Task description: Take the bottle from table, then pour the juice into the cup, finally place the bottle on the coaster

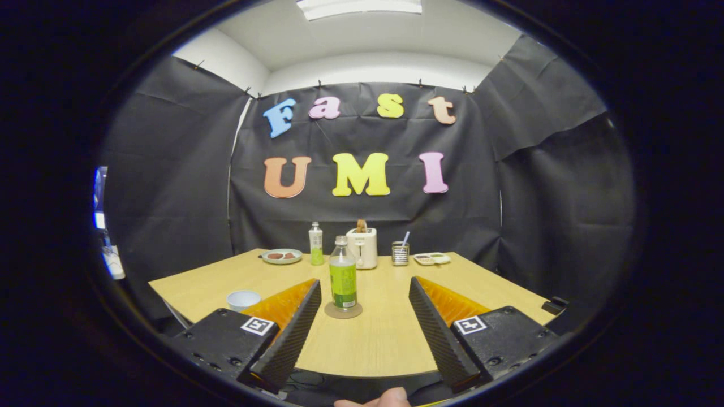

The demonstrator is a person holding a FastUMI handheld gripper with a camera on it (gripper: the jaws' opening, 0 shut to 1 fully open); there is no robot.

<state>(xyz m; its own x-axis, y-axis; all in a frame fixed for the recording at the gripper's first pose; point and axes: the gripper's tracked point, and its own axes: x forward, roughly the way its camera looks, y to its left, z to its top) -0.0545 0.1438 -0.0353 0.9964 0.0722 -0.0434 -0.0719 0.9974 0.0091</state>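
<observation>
A clear bottle [343, 275] with a green label stands upright on a round coaster [343, 310] on the wooden table [384, 333]. It is just ahead of my gripper [365, 285], a little nearer the left finger [294, 328], and neither finger touches it. The gripper is open, with a wide gap between the left and right fingers [438, 328]. A white cup [243, 299] sits on the table to the left, partly hidden behind the left finger. What is in the cup cannot be seen from here.
At the table's far edge stand a plate [281, 256] with food, a second green-labelled bottle [316, 244], a white toaster [362, 247], a metal can [400, 253] with a straw and a small tray [431, 258]. A fingertip [379, 399] shows below the fingers.
</observation>
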